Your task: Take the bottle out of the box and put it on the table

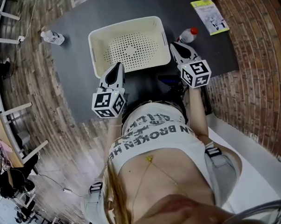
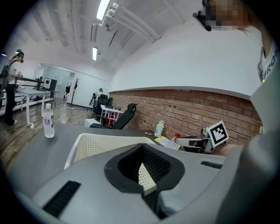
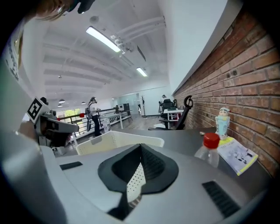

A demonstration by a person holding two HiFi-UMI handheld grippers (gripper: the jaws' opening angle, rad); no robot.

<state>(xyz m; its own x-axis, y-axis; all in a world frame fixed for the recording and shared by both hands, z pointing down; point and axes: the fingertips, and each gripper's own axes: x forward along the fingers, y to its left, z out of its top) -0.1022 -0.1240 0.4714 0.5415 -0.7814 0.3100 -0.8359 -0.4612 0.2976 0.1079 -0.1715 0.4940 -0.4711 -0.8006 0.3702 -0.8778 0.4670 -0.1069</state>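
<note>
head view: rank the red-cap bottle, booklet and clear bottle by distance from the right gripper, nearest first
1. red-cap bottle, just beyond the right gripper, slightly to its right.
2. booklet, far right corner of the mat.
3. clear bottle, far left edge.

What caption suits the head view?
Perforated box empty, red-capped bottle on table beside it, left hand-held gripper and right hand-held gripper shut.

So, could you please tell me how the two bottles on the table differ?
The right bottle has a red cap; the left bottle has a white one. The right bottle stands close beside the basket; the left bottle stands well apart, near the table's edge. Both are clear, upright and outside the basket.
</note>
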